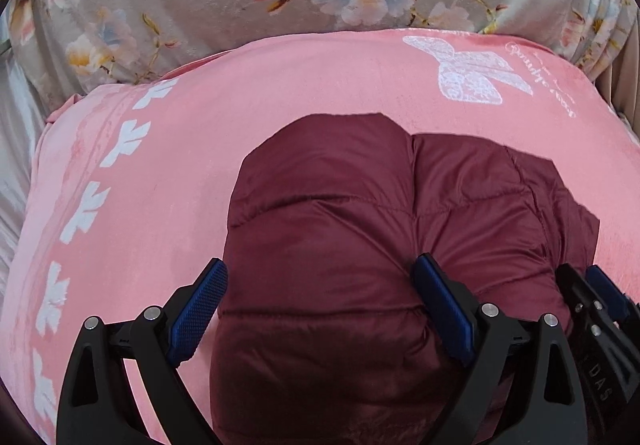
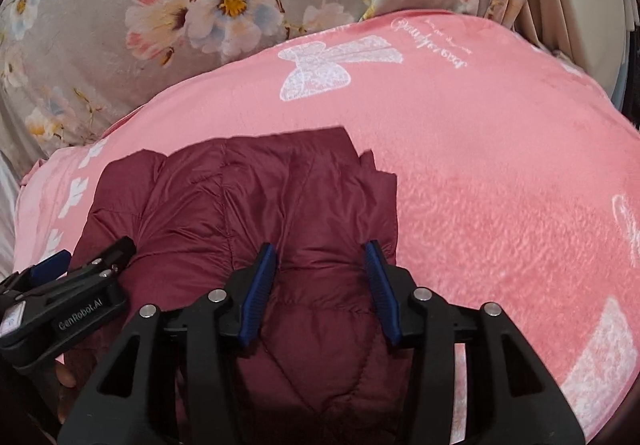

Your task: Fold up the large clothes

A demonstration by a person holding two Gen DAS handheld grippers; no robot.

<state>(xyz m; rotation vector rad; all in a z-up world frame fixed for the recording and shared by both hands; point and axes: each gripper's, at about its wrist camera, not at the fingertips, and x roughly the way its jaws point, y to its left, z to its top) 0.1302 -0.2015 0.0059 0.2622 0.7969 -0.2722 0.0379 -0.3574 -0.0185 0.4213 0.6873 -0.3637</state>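
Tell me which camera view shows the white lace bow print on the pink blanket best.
The right wrist view: the white lace bow on the pink blanket sits near the middle, whole and fairly flat. In the left wrist view the same bow lies toward the upper right edge, more tilted and more distorted by the fisheye.

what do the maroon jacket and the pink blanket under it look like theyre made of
Maroon jacket: seems a thin, smooth synthetic shell, nylon or polyester, over puffy filling; it has a soft sheen and stitched quilt lines between bulging panels.
Pink blanket: looks like plush fleece or velvety flannel; the nap is brushed and slightly uneven, with white printed bows.
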